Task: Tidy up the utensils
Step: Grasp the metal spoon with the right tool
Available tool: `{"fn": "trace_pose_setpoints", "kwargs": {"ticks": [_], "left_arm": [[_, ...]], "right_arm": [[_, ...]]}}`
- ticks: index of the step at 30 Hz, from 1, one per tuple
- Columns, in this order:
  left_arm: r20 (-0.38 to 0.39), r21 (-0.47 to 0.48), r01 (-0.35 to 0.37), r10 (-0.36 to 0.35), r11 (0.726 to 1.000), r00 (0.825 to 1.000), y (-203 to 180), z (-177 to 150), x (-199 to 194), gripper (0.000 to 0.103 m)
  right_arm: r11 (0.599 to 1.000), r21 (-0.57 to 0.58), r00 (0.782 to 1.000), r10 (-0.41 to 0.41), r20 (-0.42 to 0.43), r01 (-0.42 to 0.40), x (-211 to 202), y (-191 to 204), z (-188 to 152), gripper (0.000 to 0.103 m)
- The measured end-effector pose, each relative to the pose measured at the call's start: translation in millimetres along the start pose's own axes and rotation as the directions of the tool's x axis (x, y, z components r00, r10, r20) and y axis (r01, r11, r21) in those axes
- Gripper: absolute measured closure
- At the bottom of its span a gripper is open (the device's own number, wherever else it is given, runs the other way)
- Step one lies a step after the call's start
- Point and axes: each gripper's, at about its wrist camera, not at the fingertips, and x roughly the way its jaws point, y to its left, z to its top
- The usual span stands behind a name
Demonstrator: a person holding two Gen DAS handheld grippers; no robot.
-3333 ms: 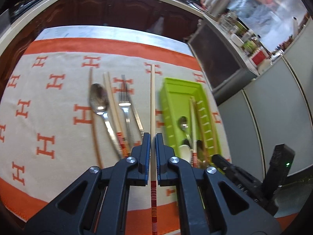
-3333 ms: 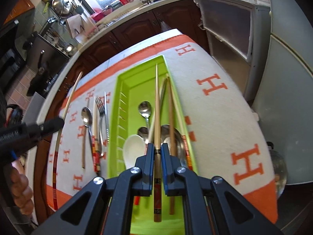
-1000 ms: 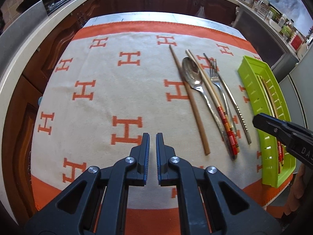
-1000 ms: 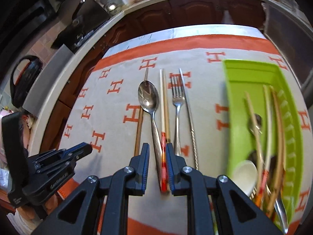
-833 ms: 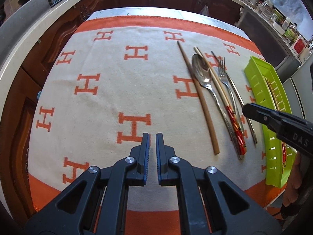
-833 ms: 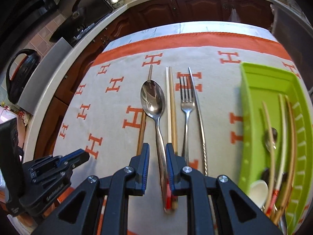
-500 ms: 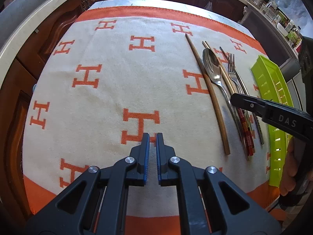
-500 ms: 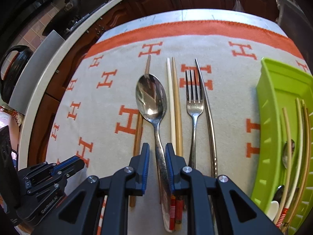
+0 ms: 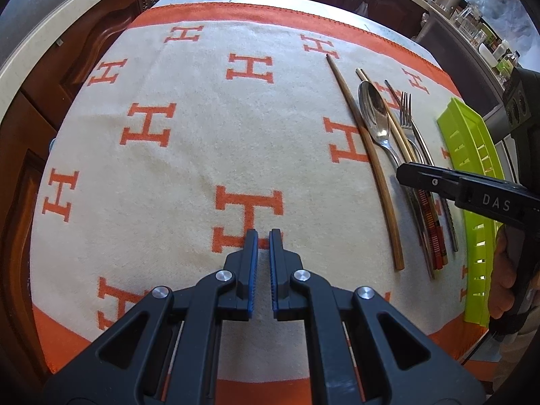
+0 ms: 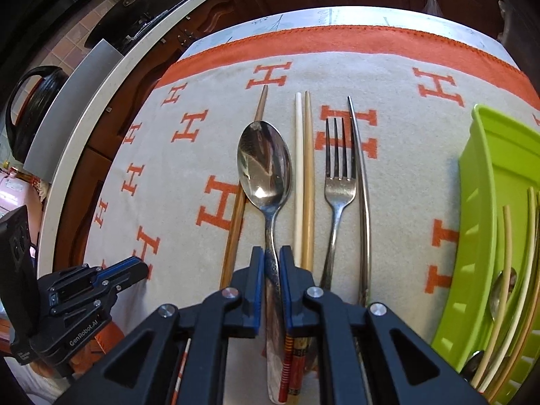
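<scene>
The right tongs (image 10: 270, 263) are sitting at the bottom centre of the right wrist view, and their blue pads have just been closing in on the handle of the metal spoon (image 10: 265, 165), which is lying between them; the pads are pressing on that handle. The spoon is resting on the cream and orange cloth (image 10: 189, 175) covering the worktop, its bowl pointing toward the top of the frame. A dark brown chopstick (image 10: 236, 216) is lying just left of it, partly under the bowl's edge. Just right of it, a pale chopstick pair (image 10: 303, 175), a fork (image 10: 339, 182) and a thin metal chopstick (image 10: 361, 182) are lying side by side.

At the right edge, the lime green slotted tray (image 10: 479, 202) is holding several long pale chopsticks and at least one small spoon; the rest of its contents are cut off by the frame.

The left tongs (image 9: 263, 246) are hovering over bare cloth in the lower centre of the left wrist view, pads drawn together with nothing between them.
</scene>
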Motion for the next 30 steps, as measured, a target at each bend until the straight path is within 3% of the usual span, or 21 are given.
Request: {"fn": "trace_pose_setpoints", "kwargs": {"ticks": [6,13,20,28,30], "left_arm": [[0.001,-0.005,0.004,-0.004,1.000,1.000,1,-1,-1,0.099],[0.003,-0.021,0.009,-0.009,1.000,1.000,5,-3,-2,0.099],[0.008,-0.025,0.020,-0.019,0.999,1.000,10,-4,-2,0.099],[0.010,-0.031,0.034,-0.034,0.999,0.999,14,-5,-3,0.099],[0.010,-0.029,0.035,-0.034,0.999,0.999,14,-5,-3,0.099]], "right_arm": [[0.975,-0.109,0.980,-0.187,0.066,0.193,1,34,-8,0.095],[0.922,-0.217,0.944,-0.292,0.154,0.321,-4,60,-17,0.101],[0.945,-0.195,0.963,-0.244,0.116,0.262,-5,58,-14,0.101],[0.950,-0.160,0.962,-0.254,0.095,0.267,0,52,-15,0.100],[0.952,-0.153,0.964,-0.258,0.055,0.264,7,47,-16,0.100]]}}
